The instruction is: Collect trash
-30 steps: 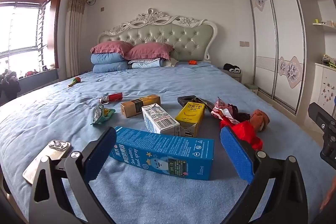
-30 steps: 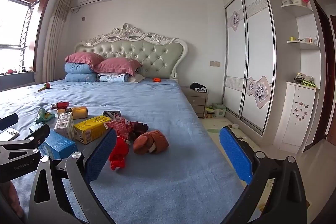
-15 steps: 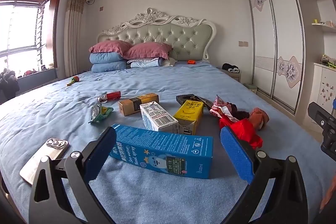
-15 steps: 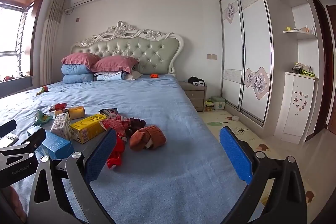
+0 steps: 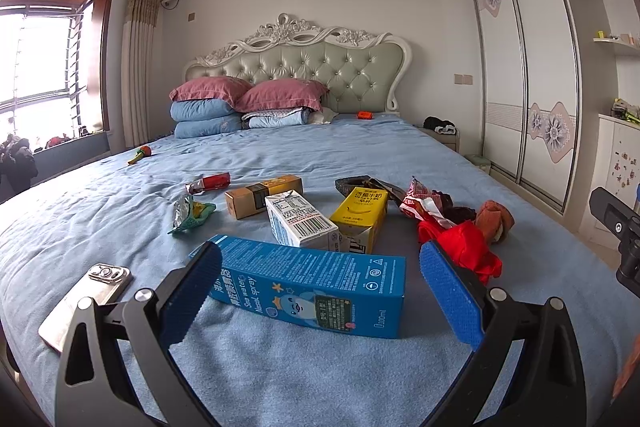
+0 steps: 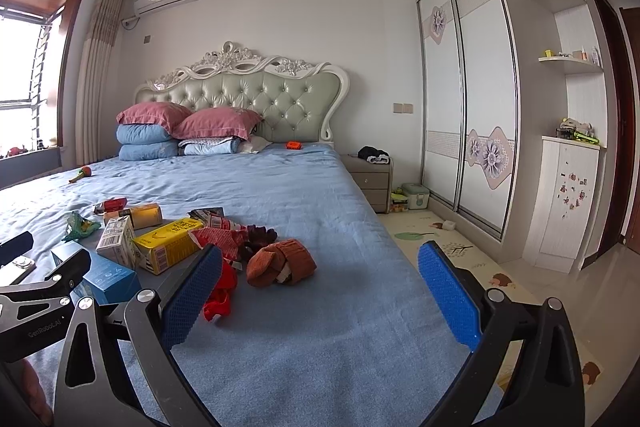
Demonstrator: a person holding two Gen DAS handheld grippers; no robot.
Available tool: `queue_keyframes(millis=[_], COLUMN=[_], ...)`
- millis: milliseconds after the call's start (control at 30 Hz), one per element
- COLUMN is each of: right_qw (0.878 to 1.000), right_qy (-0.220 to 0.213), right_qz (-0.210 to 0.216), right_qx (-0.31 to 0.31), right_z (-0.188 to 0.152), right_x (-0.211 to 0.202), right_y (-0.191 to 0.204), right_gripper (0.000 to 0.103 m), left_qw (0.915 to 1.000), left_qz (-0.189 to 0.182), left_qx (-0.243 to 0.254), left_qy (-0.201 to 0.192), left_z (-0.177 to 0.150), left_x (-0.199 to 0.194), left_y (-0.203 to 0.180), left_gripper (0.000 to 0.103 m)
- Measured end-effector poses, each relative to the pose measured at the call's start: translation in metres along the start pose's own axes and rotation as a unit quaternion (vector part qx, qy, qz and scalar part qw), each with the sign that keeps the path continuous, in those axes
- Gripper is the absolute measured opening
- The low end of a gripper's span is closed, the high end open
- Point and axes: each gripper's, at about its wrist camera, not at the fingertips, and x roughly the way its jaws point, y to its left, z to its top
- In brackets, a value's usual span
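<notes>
Trash lies on the blue bed (image 5: 320, 379): a blue nasal spray box (image 5: 316, 285), a white carton (image 5: 300, 223), a yellow milk carton (image 5: 360, 215), a brown box (image 5: 262, 195), a green wrapper (image 5: 190, 213), a red wrapper (image 5: 210, 182) and a red-white wrapper (image 5: 420, 199). My left gripper (image 5: 320, 291) is open, its pads either side of the blue box without touching it. My right gripper (image 6: 320, 291) is open and empty over bare bed near the right edge. The yellow carton (image 6: 168, 243) and blue box (image 6: 106, 275) lie to its left.
A phone (image 5: 86, 303) lies at the near left. Red cloth (image 5: 468, 255) and a brown sock (image 6: 280, 263) sit right of the trash. Pillows (image 5: 248, 103) are at the headboard. A nightstand (image 6: 370, 179), wardrobe (image 6: 460, 115) and floor mat (image 6: 460, 255) are right of the bed.
The left gripper has lowered slightly toward the blue box. The right gripper's view has swung to the right, showing more floor and wardrobe.
</notes>
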Motion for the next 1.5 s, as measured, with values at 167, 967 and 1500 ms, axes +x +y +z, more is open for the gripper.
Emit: queue_keyframes(millis=[167, 967, 1500], right_qw=[1.000, 1.000, 1.000], right_qy=[0.000, 0.000, 0.000], right_qz=[0.000, -0.001, -0.001], right_qx=[0.000, 0.000, -0.001], right_z=[-0.0003, -0.0004, -0.0009], right_x=[0.0000, 0.0005, 0.0010], right_y=[0.0001, -0.0004, 0.0004], right_gripper=[0.095, 0.095, 0.095], left_qw=[1.0000, 1.0000, 1.0000], left_qz=[0.000, -0.001, -0.001], left_qx=[-0.001, -0.002, -0.003], left_qy=[0.000, 0.001, 0.002], left_z=[0.0003, -0.0008, -0.0015], left_x=[-0.0008, 0.0002, 0.0009], left_y=[-0.0007, -0.0030, -0.0008], left_gripper=[0.099, 0.099, 0.099])
